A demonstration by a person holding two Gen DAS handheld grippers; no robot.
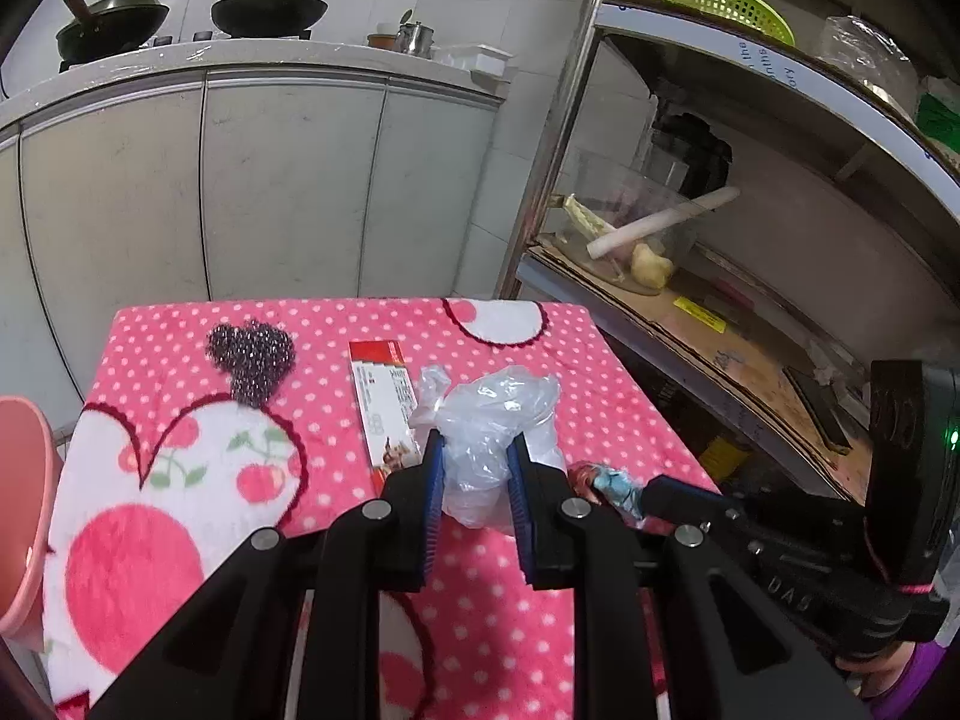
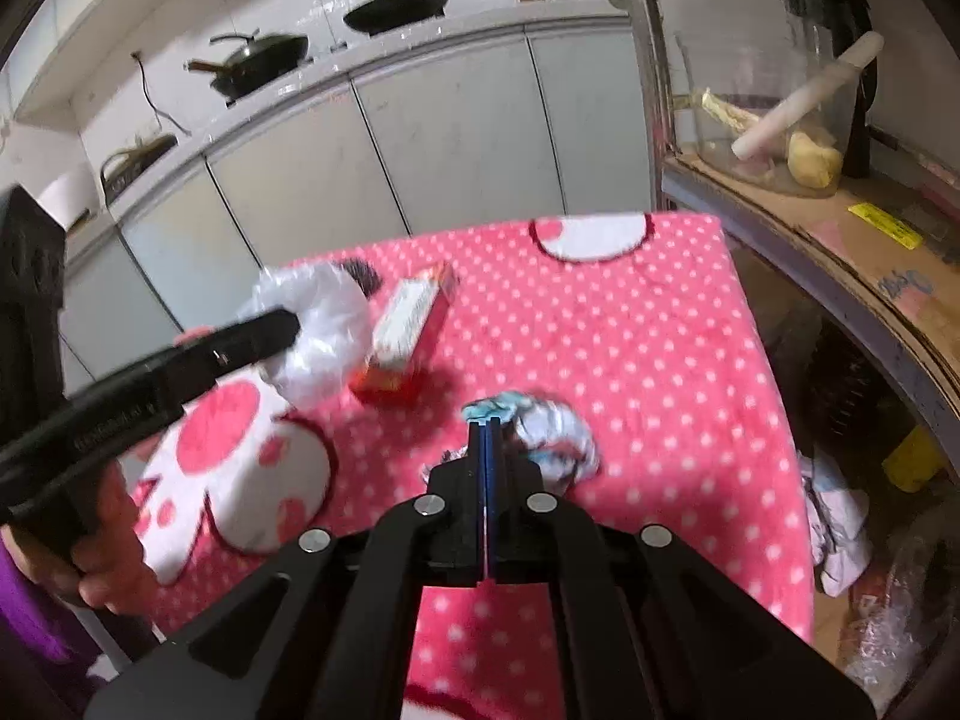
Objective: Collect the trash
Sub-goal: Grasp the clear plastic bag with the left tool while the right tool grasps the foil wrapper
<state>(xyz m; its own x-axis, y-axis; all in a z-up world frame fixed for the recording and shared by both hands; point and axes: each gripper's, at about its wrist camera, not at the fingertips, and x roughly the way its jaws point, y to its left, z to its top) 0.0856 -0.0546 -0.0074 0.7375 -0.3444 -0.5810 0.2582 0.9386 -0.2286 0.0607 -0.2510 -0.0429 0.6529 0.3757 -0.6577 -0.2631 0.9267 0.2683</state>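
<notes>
The left gripper (image 1: pixel 475 468) had its jaws clamped on a crumpled clear plastic bag (image 1: pixel 498 420) at the frame's centre. The right gripper (image 2: pixel 487 438) had its jaws pressed together on a blue-and-silver wrapper (image 2: pixel 540 426), mid-frame. A red-and-white box (image 1: pixel 387 405) lay just left of the bag. Pink dotted tabletop (image 1: pixel 252 324) stretched bare toward the far edge; a metal shelf (image 1: pixel 750 324) crowded the right edge.

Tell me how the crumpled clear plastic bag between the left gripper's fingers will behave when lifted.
The crumpled clear plastic bag looks thin and floppy, so it will probably sag below the left gripper. It seems very light. Its glossy film may slip, since the blue pads only bracket its bunched middle.
</notes>
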